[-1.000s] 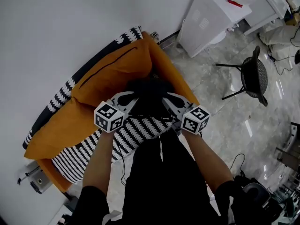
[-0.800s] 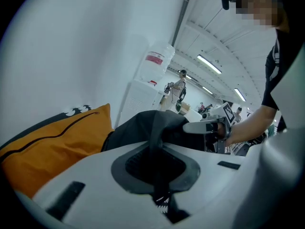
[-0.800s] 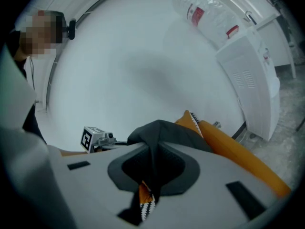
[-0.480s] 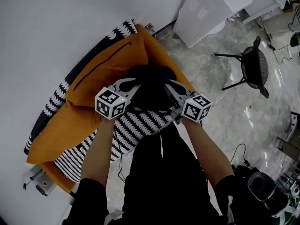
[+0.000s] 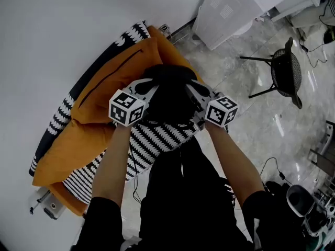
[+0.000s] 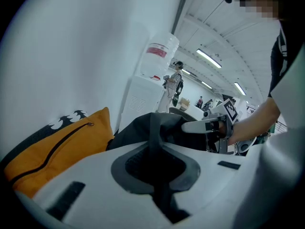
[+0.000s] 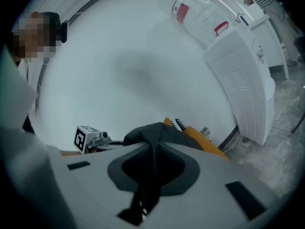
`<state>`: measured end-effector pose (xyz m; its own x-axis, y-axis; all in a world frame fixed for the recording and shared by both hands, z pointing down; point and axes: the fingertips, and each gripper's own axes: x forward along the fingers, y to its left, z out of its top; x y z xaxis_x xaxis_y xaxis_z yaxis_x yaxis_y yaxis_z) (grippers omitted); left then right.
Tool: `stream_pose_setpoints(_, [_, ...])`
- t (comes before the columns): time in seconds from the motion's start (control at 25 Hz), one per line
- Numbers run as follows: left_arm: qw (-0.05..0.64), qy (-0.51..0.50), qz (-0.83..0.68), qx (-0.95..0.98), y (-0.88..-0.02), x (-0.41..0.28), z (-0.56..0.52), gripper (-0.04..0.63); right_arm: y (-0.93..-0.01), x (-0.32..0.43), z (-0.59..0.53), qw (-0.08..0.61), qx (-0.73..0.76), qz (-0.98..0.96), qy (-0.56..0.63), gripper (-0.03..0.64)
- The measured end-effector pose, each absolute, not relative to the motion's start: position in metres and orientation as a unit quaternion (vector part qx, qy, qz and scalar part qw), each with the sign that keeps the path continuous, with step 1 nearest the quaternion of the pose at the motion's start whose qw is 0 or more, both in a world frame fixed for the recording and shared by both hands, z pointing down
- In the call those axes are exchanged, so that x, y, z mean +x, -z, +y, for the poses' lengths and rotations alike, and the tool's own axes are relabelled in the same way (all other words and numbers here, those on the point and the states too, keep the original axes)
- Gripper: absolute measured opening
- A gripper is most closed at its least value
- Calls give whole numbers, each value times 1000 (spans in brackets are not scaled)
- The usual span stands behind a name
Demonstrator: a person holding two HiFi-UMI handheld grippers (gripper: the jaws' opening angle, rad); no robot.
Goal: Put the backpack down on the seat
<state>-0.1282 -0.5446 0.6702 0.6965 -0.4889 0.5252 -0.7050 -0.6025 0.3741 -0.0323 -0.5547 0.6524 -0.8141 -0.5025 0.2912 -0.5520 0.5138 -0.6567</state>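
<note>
- Gripping the black fabric backpack (image 5: 170, 101) beside the orange zipped cushion (image 5: 118, 80) on the striped seat (image 5: 152, 143).
- My left gripper's (image 5: 148, 86) jaws pinch its fabric; my right gripper's (image 5: 194, 89) jaws likewise.

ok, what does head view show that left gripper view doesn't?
Only head view: striped seat cushion, black mesh chair, marble floor. Only left gripper view: the dispenser's water bottle, ceiling lights, a distant person. Both: black backpack, orange cushion, right tool shut on the backpack.
</note>
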Motion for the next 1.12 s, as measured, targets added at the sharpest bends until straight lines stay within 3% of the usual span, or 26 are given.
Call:
stream_pose_setpoints(0.96, [307, -207, -351, 860, -698, -133, -578, 34, -681, -33, -588, 91, 310, -877, -356, 61])
stream_pose_setpoints(1.12, [306, -217, -366, 852, -702, -142, -575, 124, -682, -30, -584, 107, 310, -879, -347, 132])
